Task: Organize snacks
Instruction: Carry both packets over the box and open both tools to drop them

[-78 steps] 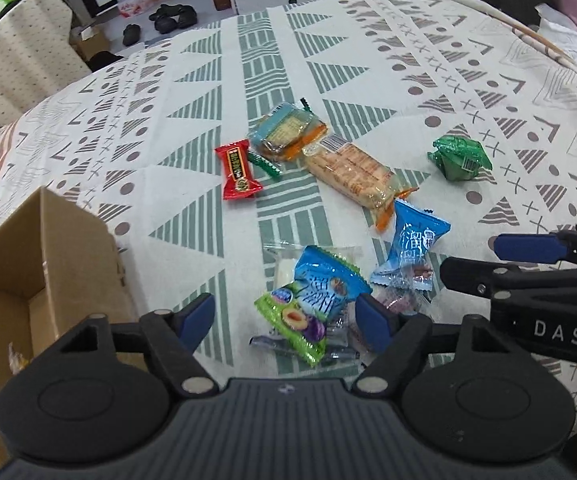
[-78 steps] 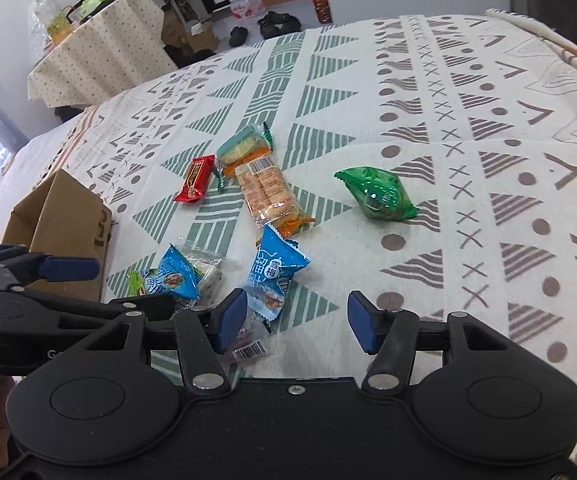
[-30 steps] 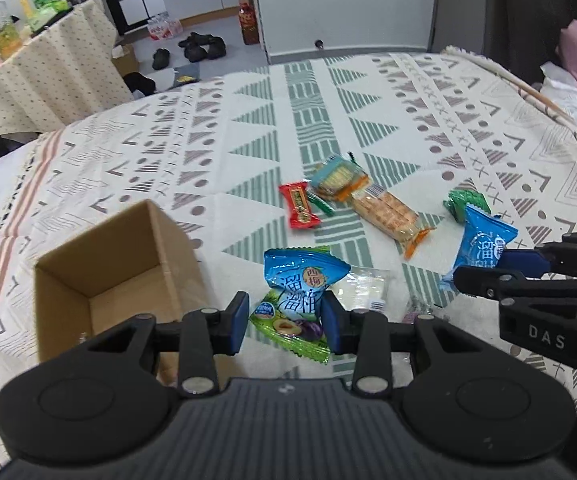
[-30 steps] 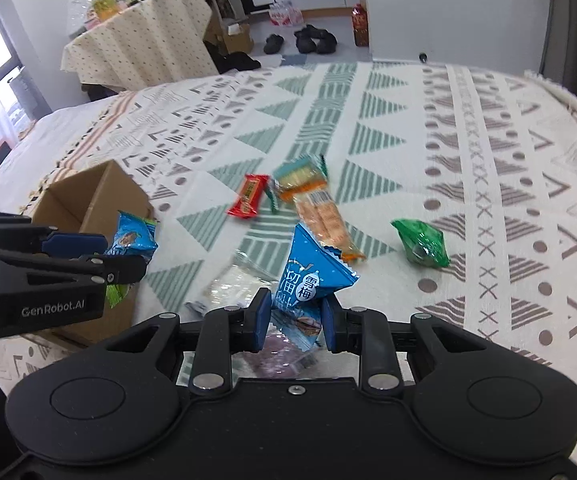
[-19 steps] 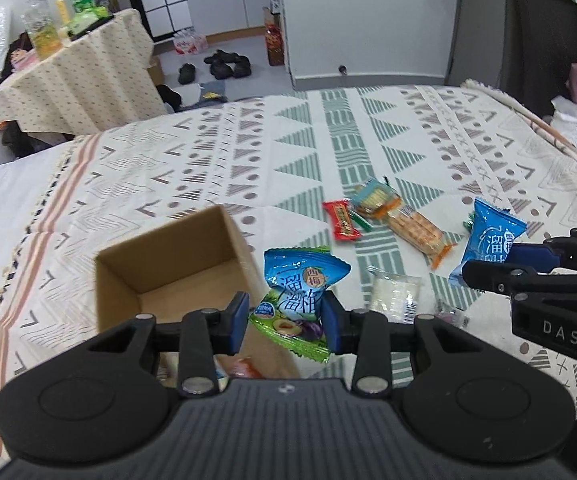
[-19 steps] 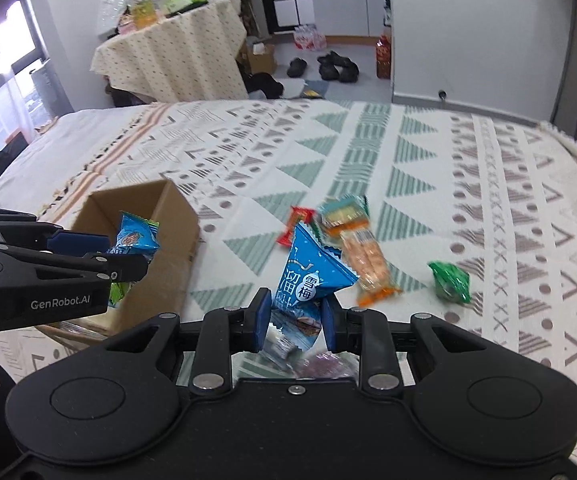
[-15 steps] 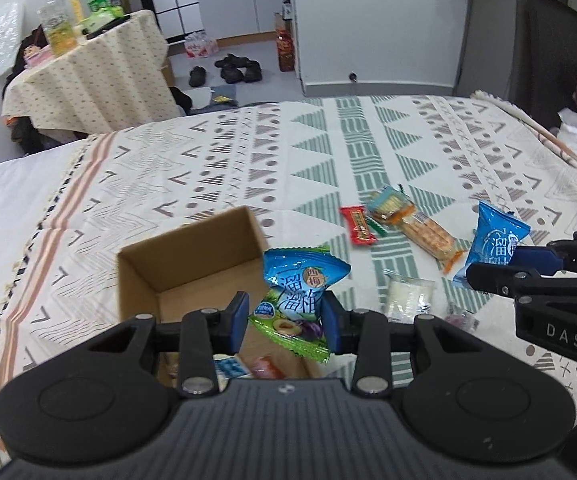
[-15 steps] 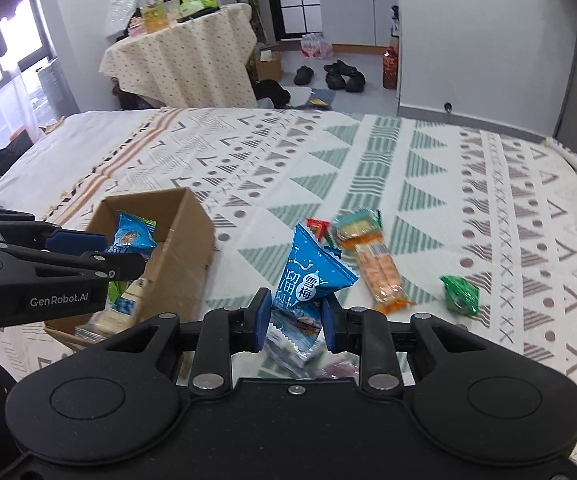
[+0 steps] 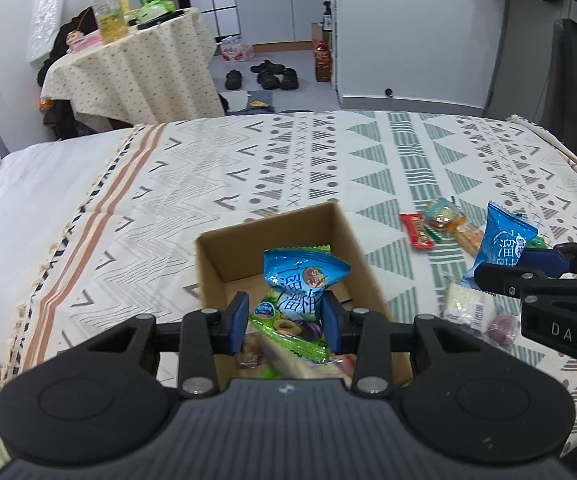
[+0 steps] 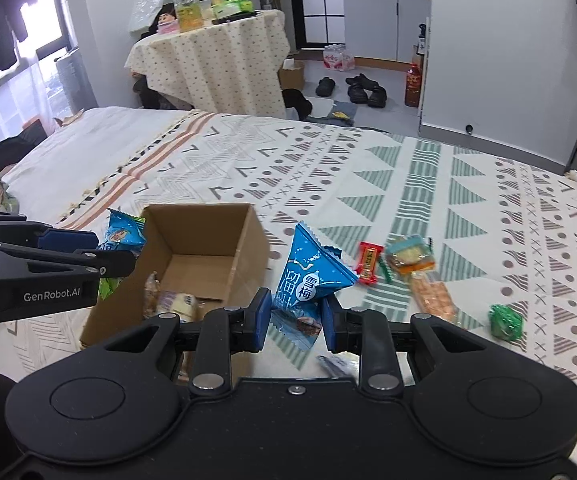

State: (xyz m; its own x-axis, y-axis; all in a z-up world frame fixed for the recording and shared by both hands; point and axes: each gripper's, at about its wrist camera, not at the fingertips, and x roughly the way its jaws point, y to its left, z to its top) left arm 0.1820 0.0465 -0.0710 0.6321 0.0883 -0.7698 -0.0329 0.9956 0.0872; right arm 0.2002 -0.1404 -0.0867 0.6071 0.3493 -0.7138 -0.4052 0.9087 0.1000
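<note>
Step in hand, boxing: left hand-held gripper [image 9: 284,322] clamped on two plum packets [image 9: 302,292], right hand-held gripper [image 10: 294,322] on blue packet [image 10: 308,280]; each is best released only once centred over cardboard box [image 9: 342,236].

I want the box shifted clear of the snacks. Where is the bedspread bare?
Bare: the bedspread left of the cardboard box and beyond its far wall. Crowded: right of the box, around the red packet and cracker pack.

A patterned bedspread [image 10: 368,168] covers the bed. Beyond it stand a round table [image 10: 208,60] under a dotted cloth with bottles [image 10: 186,0] on top, white walls [image 10: 508,40], shoes [image 10: 352,88] on the grey floor [image 10: 388,104], and a bright window [image 10: 8,60] on the left.
</note>
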